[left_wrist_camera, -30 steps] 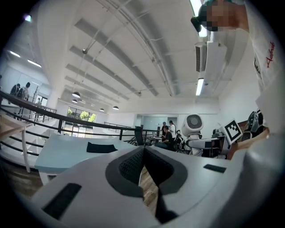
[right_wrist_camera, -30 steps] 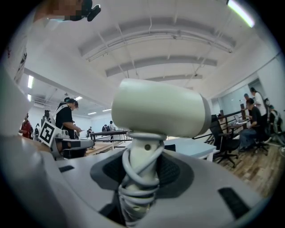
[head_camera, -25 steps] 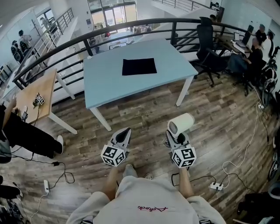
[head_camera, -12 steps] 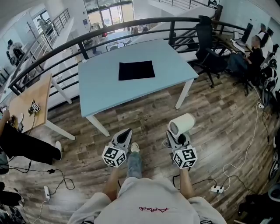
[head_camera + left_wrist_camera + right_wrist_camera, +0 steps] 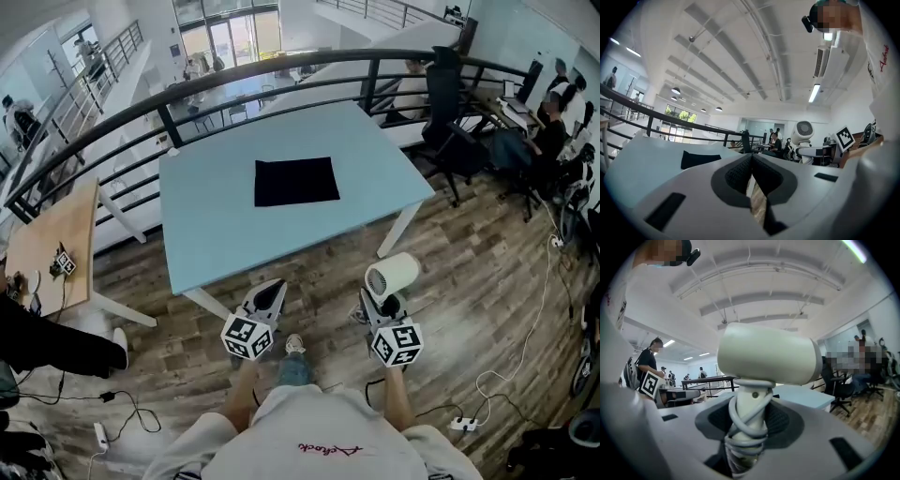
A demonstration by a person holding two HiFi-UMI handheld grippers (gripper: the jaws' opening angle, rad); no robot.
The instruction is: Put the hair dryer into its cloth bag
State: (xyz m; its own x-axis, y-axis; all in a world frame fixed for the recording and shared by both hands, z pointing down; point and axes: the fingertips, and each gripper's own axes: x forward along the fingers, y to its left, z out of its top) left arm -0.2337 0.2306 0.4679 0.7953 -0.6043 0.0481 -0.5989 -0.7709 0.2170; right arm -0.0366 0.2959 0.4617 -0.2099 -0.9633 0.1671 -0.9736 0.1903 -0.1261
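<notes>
**Dryer gripped by R gripper; bag flat on table ahead**

R gripper: jaws are seen part-open and clamped on the handle of the hair dryer, w/ the pads pressed against both sides of it. The dryer is held upright, its cream barrel lying across the top of the handle. The round grille end is turned toward the L gripper. A grey cord is wound round the handle, incl. the stretch between the pads.

L gripper: jaws are seen brought together, pads meeting at the tips, nothing held betw. them. Only floor planks are glimpsed through the slit lower down.

In the head view both grippers are held out in front of the person's torso, side by side but apart, w/ the marker cubes nearest the body. They are placed over the wooden floor, just short of the table's near edge.

Cloth bag: black, rectangular, laid flat on the light-blue table, approx. mid-top and a little toward the far side. It is also caught in the L gripper view as a dark patch on the tabletop, left of the jaws. Dryer and bag are well apart; the dryer is not over the tabletop.

Surroundings: a dark railing is curved behind the table, an office chair is parked near its far right corner, and a small wooden table is set off to the left. People are seen at desks at the far right.
</notes>
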